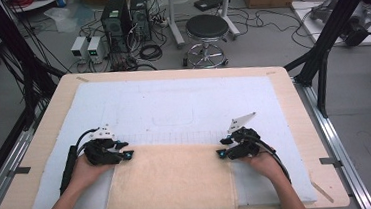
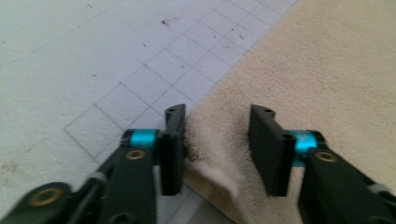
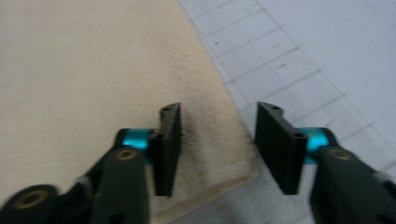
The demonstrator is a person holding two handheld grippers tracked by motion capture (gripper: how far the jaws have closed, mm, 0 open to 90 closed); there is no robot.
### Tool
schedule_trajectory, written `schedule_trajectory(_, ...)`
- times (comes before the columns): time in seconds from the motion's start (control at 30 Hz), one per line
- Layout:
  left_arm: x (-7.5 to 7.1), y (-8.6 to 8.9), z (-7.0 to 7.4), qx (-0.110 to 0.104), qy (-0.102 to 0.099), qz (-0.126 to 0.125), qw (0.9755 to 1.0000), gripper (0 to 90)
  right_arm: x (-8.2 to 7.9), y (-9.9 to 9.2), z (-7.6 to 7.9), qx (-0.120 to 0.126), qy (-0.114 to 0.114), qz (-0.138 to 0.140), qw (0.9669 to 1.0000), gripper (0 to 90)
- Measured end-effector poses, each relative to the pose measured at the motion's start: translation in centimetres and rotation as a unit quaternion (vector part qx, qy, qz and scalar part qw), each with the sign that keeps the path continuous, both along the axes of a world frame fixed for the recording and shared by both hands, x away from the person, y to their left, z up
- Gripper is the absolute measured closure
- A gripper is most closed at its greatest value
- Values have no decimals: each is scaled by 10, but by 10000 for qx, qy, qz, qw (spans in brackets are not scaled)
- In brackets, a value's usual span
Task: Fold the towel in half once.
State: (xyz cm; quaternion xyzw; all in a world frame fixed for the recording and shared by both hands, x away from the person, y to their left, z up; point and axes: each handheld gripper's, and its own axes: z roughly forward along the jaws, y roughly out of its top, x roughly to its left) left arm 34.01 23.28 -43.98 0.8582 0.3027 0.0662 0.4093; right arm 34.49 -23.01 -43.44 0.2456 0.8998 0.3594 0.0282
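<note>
A beige towel (image 1: 170,186) lies flat on the white gridded mat (image 1: 173,105), its near end hanging over the table's front edge. My left gripper (image 1: 127,154) sits at the towel's far left corner. In the left gripper view the left gripper (image 2: 218,112) stands open, and the towel (image 2: 317,70) has its corner lying between the jaws, brushing the left one. My right gripper (image 1: 222,150) sits at the far right corner. In the right gripper view the right gripper (image 3: 219,108) also stands open, straddling the edge of the towel (image 3: 84,70).
The mat covers most of the wooden table (image 1: 54,115). Beyond the table's far edge stand a black stool (image 1: 206,30), computer towers (image 1: 116,17) and loose cables on the floor. Black frame posts rise at both sides.
</note>
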Motion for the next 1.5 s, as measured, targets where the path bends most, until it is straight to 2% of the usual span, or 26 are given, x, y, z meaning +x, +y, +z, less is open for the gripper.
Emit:
schedule_trajectory(0.03,0,0,0,-39,38,1,10000,721,0,0,0,53,68,42,10000,730)
schedule_trajectory(0.07,-1,0,2,0,27,9,10000,776,-1,1,0,143,188,199,9995,792)
schedule_trajectory(0.1,-2,0,3,30,-35,25,10000,807,-3,3,2,89,163,254,9995,820)
schedule_trajectory(0.2,0,1,11,21,-216,245,9995,826,-4,9,10,-89,-20,332,9994,840)
schedule_trajectory(0.3,12,0,25,-36,-419,569,9975,831,7,13,27,-183,-326,172,9992,850)
schedule_trajectory(0.37,29,-1,37,-111,-569,869,9945,832,23,15,40,-229,-574,-24,9981,853)
schedule_trajectory(0.4,39,-1,43,-82,-618,1000,9930,831,33,16,46,-220,-706,-133,9972,853)
schedule_trajectory(0.43,55,-3,52,-90,-680,1160,9909,831,45,16,52,-243,-776,-238,9964,853)
schedule_trajectory(0.47,60,-3,55,-81,-708,1210,9901,831,62,16,62,-209,-852,-437,9952,854)
schedule_trajectory(0.57,89,-12,74,96,-836,1403,9865,832,89,14,77,-52,-939,-677,9933,854)
schedule_trajectory(0.67,114,-20,99,59,-1063,1573,9818,832,112,15,94,-206,-1110,-951,9890,854)
schedule_trajectory(0.73,124,-24,111,59,-1185,1589,9801,830,125,12,103,-178,-1167,-1124,9866,850)
schedule_trajectory(0.77,127,-26,115,33,-1316,1629,9778,817,129,11,106,-150,-1246,-1202,9848,822)
schedule_trajectory(0.8,128,-27,116,23,-1396,1666,9761,745,133,9,108,-88,-1350,-1282,9825,682)
schedule_trajectory(0.83,130,-27,114,26,-1346,1643,9772,680,135,8,107,-55,-1352,-1430,9804,603)
schedule_trajectory(0.9,129,-23,107,30,-1127,1477,9826,657,137,4,99,35,-1046,-1436,9841,556)
schedule_trajectory(0.93,127,-21,104,36,-1078,1416,9840,641,134,4,96,-36,-1039,-1375,9850,551)
schedule_trajectory(0.97,123,-18,99,12,-1063,1345,9852,633,131,5,94,-96,-1087,-1305,9854,533)
schedule_trajectory(1.0,119,-13,94,-25,-1039,1332,9856,626,128,5,91,-150,-1019,-1235,9870,490)
schedule_trajectory(1.07,110,-5,84,-169,-925,1243,9878,602,123,7,88,-190,-654,-1122,9913,450)
schedule_trajectory(1.1,105,-2,80,-234,-906,1219,9881,594,119,8,88,-258,-642,-1039,9922,439)
schedule_trajectory(1.17,94,4,75,-381,-868,1149,9888,571,104,10,89,-3,-836,-936,9921,440)
schedule_trajectory(1.23,82,7,72,-425,-901,1056,9894,537,91,12,89,95,-895,-833,9924,422)
schedule_trajectory(1.37,54,8,67,-530,-1002,788,9904,476,62,12,84,144,-1051,-669,9921,408)
schedule_trajectory(1.47,33,10,62,-675,-1082,659,9896,458,43,9,80,257,-1129,-653,9911,405)
schedule_trajectory(1.5,27,11,60,-637,-1103,609,9900,450,34,7,78,260,-1147,-621,9911,403)
